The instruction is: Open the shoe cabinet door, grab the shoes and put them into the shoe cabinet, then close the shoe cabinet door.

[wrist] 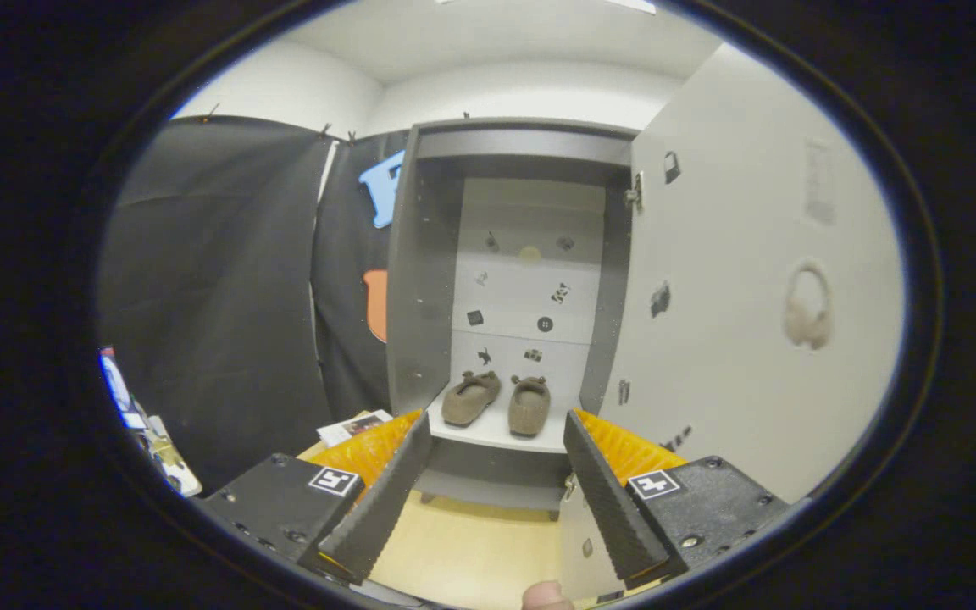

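Where the view runs forward along the tongs (496, 474), their two fingers (386, 496) stand wide apart with nothing held between them, and the pale floor (471, 551) shows in the gap. Beyond the fingertips stands the shoe cabinet (424, 280), a tall grey case with its interior exposed. Its door (751, 296) is swung fully open to the right, the pale inner face turned toward the camera, and its lower edge lies just beside the right finger. A hinge (634, 193) joins the door to the cabinet's upper right corner. On the white bottom shelf (488, 434) rest the two brown shoes (501, 400), side by side and slightly apart, toes pointing out of the cabinet; the left one is angled somewhat to the left, the right one nearly straight. Small dark stickers (545, 324) dot the cabinet's back panel, and a few more mark the door. Left of the cabinet hangs the black cloth wall (217, 322), with some papers (352, 426) lying on the floor near its base. A fingertip (546, 596) of the person shows at the very bottom, below the gap between the fingers.
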A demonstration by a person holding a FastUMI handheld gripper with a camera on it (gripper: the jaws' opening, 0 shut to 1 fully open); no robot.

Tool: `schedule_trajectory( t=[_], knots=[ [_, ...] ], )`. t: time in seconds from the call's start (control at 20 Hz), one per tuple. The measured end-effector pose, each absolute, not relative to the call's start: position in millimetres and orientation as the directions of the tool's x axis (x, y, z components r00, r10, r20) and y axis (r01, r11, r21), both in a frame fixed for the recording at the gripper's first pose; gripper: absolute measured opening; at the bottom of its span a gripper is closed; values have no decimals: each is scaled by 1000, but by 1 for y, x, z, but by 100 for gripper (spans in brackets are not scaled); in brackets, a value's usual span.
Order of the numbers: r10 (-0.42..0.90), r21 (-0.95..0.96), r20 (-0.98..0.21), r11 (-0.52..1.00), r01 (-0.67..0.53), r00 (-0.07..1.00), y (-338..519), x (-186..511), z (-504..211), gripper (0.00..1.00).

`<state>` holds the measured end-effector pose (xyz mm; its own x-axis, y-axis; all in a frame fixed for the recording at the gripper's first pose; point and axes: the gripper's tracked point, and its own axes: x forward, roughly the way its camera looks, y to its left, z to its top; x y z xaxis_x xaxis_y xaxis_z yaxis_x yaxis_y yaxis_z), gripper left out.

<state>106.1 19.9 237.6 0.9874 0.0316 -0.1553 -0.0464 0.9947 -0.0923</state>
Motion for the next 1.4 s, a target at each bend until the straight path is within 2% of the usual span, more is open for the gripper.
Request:
schedule_trajectory(
  t=[0.25, 0.4, 0.6, 0.75, 0.95, 1.2, 1.4],
  knots=[
    [-3, -87, -29, 996, 0, 1000, -29, 21, 272, 100],
    [-21, -74, -2, 997, 21, 1000, -58, -24, 271, 100],
    [-119, -61, 59, 991, 123, 991, -127, -57, 279, 100],
    [-127, -29, 131, 991, 132, 983, -160, -76, 292, 100],
    [-202, -92, 148, 972, 217, 968, -212, -76, 279, 100],
    [-202, -73, 80, 975, 208, 976, -240, -52, 254, 100],
    [-182, -76, 61, 980, 186, 981, -260, -1, 237, 100]
  ],
)
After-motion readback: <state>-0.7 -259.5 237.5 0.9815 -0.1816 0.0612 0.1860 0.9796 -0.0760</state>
